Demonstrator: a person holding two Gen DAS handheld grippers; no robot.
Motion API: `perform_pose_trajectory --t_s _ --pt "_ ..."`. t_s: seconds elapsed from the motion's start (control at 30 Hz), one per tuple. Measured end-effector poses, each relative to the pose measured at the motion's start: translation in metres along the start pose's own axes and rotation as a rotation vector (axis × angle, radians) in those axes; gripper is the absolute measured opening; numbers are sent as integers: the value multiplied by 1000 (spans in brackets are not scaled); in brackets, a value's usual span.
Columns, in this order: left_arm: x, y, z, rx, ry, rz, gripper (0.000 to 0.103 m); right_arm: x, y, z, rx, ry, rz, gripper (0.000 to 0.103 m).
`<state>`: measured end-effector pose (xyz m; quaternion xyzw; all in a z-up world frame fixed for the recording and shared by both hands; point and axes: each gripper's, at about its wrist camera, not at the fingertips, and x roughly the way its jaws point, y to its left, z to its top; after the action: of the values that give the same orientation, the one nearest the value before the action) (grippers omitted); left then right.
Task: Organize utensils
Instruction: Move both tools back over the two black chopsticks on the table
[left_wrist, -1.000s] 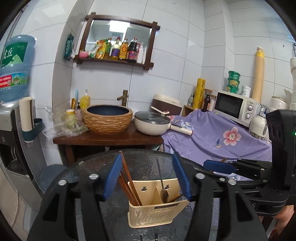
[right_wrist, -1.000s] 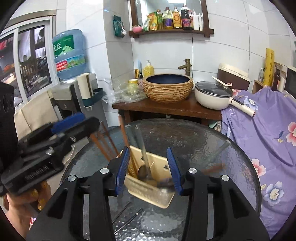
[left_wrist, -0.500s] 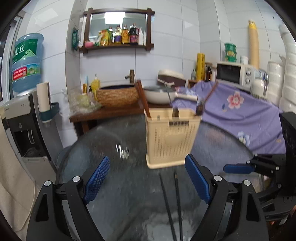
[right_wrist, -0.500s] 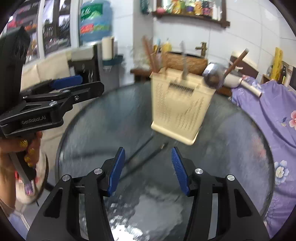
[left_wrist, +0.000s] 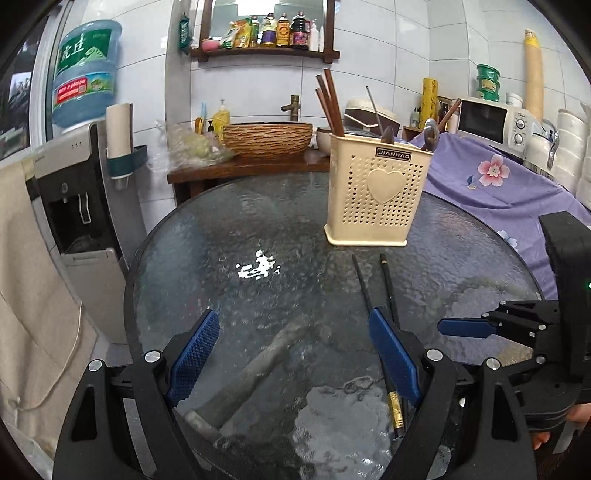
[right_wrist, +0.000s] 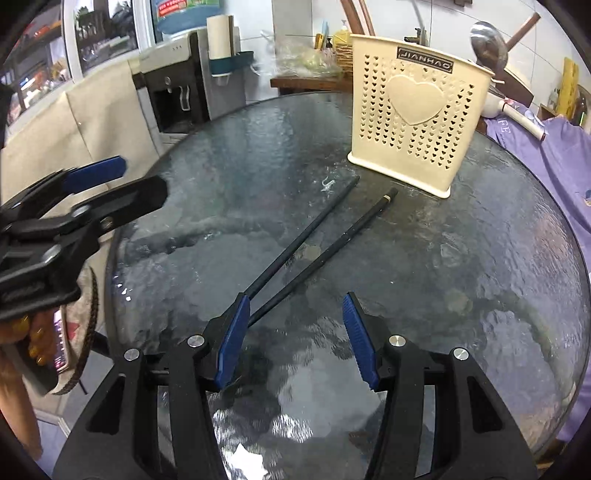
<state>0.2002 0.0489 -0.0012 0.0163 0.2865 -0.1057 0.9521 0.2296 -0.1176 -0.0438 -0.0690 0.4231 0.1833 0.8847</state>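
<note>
A cream perforated utensil holder (left_wrist: 380, 192) (right_wrist: 413, 110) stands upright on the round glass table (left_wrist: 221, 240). It holds brown chopsticks (left_wrist: 327, 103) and metal spoons (right_wrist: 487, 44). Two black chopsticks (left_wrist: 384, 284) (right_wrist: 306, 236) lie loose on the glass in front of it. My left gripper (left_wrist: 293, 314) hangs low over the table, open and empty, and the chopsticks run under its right finger. My right gripper (right_wrist: 295, 299) is open too. The chopsticks' near ends reach its left finger, and no pad presses on them.
A purple flowered cloth (left_wrist: 498, 184) covers furniture right of the table, with a microwave (left_wrist: 487, 122) behind. A wooden stand with a woven basin (left_wrist: 267, 138) sits beyond the far rim. A water dispenser (left_wrist: 74, 177) stands at left. Each gripper shows in the other's view (left_wrist: 465, 326) (right_wrist: 92, 184).
Both grippers have come down toward the glass, so the holder now shows from the side, not from above. Both pairs of jaws stand wider. The black chopsticks came into view.
</note>
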Motion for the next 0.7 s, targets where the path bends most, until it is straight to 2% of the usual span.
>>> perform_pose_trajectory --t_s 0.33,0.57,0.7 --pt "1 4 -9 3 7 25 81 16 9 2 -15 46 -42 53" --pt "-6 -5 -18 22 20 -8 80 6 6 -8 -33 60 -52 53" --pt "-10 -18 -30 47 47 -47 75 -3 -4 -19 -12 70 -45 53"
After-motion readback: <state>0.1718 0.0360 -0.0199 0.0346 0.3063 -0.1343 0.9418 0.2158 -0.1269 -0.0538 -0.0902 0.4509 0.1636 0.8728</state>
